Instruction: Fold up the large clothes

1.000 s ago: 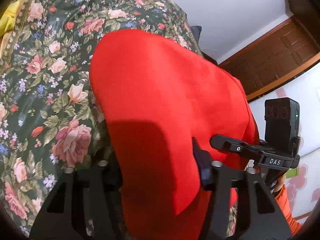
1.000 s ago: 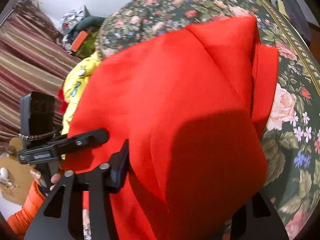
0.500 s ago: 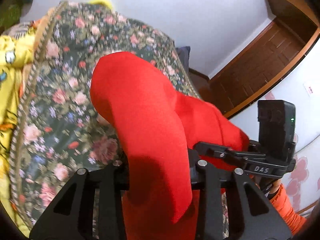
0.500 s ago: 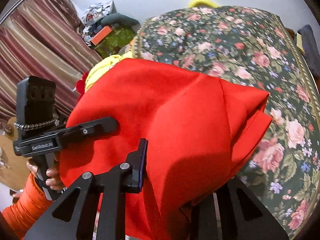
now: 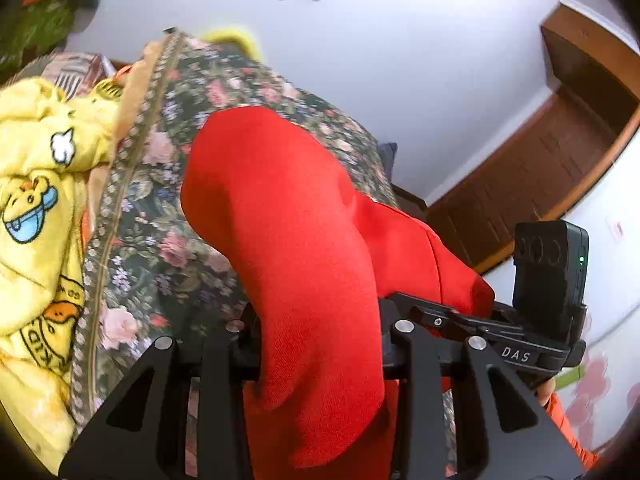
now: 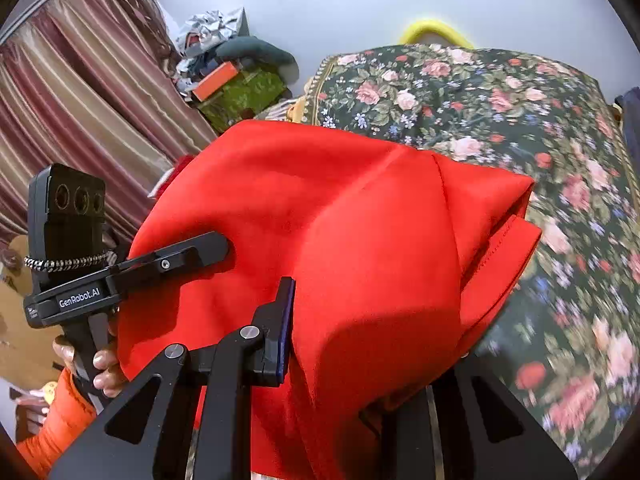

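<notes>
A large red garment hangs bunched between both grippers above a floral bedspread. My left gripper is shut on a thick fold of the red cloth, which drapes over its fingers and hides the tips. In the right wrist view the red garment fills the middle; my right gripper is shut on its near edge, with the right finger hidden under cloth. The other gripper shows at the left, pressed into the cloth. A folded hem sticks out to the right.
A yellow cartoon-print garment lies at the bed's left edge. A striped curtain and a pile of clutter stand beyond the bed. A wooden door is at the right. The floral bedspread spreads beyond the garment.
Both grippers have lifted with the red garment and tilted upward, so more wall and far bed shows. The cloth hangs more bunched and further off the bedspread.
</notes>
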A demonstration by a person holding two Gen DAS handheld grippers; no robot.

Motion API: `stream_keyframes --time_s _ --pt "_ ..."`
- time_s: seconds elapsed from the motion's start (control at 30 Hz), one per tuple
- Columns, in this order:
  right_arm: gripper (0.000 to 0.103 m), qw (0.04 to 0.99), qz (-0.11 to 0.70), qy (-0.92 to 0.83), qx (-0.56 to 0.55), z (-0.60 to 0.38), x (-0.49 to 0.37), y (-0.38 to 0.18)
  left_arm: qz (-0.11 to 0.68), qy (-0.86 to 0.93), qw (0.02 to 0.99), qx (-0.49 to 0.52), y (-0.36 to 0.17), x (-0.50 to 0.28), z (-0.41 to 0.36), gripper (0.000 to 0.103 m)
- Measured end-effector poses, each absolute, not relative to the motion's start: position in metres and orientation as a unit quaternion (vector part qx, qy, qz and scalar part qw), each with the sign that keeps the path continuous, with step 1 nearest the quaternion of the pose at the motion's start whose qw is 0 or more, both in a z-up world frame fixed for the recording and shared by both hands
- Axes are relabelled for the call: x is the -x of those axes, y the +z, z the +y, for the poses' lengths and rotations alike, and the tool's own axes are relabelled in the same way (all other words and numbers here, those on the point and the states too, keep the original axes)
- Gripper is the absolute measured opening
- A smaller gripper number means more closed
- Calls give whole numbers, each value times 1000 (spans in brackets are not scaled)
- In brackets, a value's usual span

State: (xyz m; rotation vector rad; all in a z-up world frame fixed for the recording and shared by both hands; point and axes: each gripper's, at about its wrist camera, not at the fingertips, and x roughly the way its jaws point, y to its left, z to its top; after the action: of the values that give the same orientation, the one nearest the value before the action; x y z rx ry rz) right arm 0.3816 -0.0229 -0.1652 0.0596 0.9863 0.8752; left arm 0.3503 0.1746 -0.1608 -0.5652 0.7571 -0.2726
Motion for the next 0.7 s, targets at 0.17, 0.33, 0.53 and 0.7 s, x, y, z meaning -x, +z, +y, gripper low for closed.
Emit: stream_keyframes --time_s 0.17,0.33,0.53,0.7 --pt "20 772 496 397 -11 27 -417 -215 386 -89 871 289 -218 -377 219 34" --pt "20 748 542 382 20 63 -439 -272 443 -30 843 304 -286 -394 261 35" --pt "48 748 543 381 20 52 -442 -292 454 -34 832 316 -316 -369 284 51" --pt "54 769 527 357 61 34 -419 -279 462 5 862 206 -295 -343 261 69"
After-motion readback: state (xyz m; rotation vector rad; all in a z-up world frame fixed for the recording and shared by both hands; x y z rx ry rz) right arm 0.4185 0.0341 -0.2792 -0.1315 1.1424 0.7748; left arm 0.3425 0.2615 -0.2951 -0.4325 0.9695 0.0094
